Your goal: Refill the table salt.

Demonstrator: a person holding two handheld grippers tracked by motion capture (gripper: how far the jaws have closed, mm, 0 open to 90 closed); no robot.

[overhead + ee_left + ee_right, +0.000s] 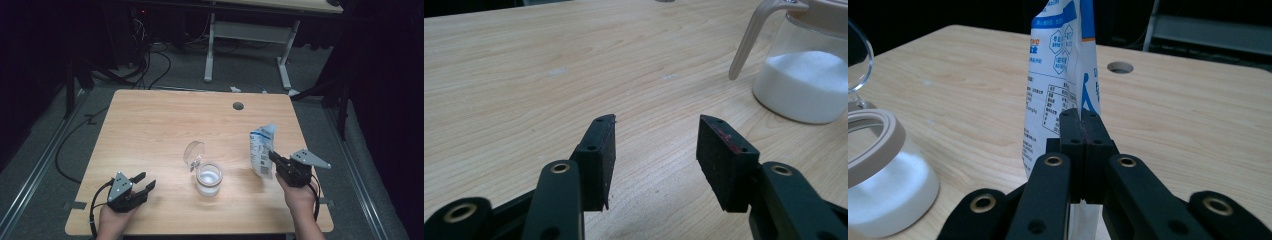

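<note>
Two grippers on wooden table (150,125), high view: left gripper (145,182) at near left corner, jaws spread, holding nothing. Right gripper (272,156) at right side, jaws pinched on blue-and-white bag (263,150), held upright just above tabletop. Glass jar (208,178) of white powder at table centre, between grippers, hinged lid (194,151) swung open behind it.

Left gripper view: jaws apart, bare wood between pads (729,160). Jar (806,82) at upper right, well clear of jaws.

Right gripper view: jaws pressed together on lower part of bag (1060,75), printed panel facing left. Jar (885,185) at lower left, apart from bag.
</note>
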